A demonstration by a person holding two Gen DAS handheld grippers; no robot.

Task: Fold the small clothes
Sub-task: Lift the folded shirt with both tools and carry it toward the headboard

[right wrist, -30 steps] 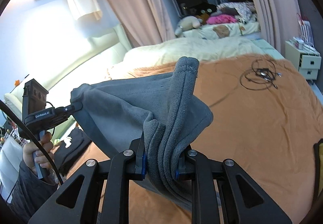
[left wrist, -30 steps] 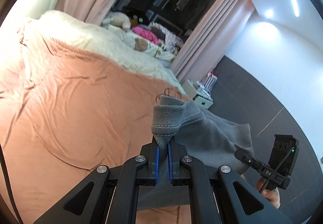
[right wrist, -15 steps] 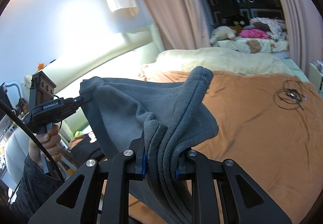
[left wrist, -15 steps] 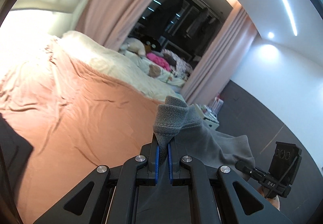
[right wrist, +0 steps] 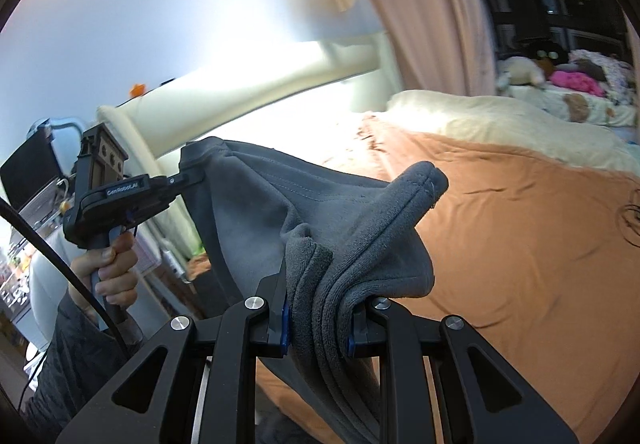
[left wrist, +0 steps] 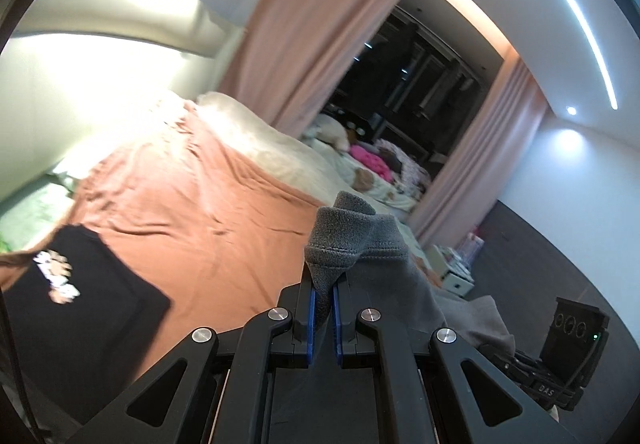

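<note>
A grey fleece garment (right wrist: 280,204) hangs stretched in the air between both grippers, above the orange bed cover (right wrist: 520,244). My left gripper (left wrist: 323,304) is shut on a thin corner of the grey garment (left wrist: 344,240), which sticks up past the blue pads. My right gripper (right wrist: 318,320) is shut on a thick bunch of several folded layers. In the right wrist view the left gripper (right wrist: 192,176) pinches the far corner, with a hand (right wrist: 110,264) on its handle. The right gripper's body (left wrist: 568,372) shows at the lower right of the left wrist view.
A folded black T-shirt with a print (left wrist: 76,300) lies on the orange cover at the left. A cream duvet (left wrist: 272,148) and soft toys (left wrist: 360,160) lie farther back. A coiled cable (right wrist: 632,220) rests on the cover at the right. Pink curtains (left wrist: 320,44) hang behind.
Both grippers have swung to the left over the bed with the grey garment held taut. The black T-shirt has come into the left wrist view. Neither grip has changed.
</note>
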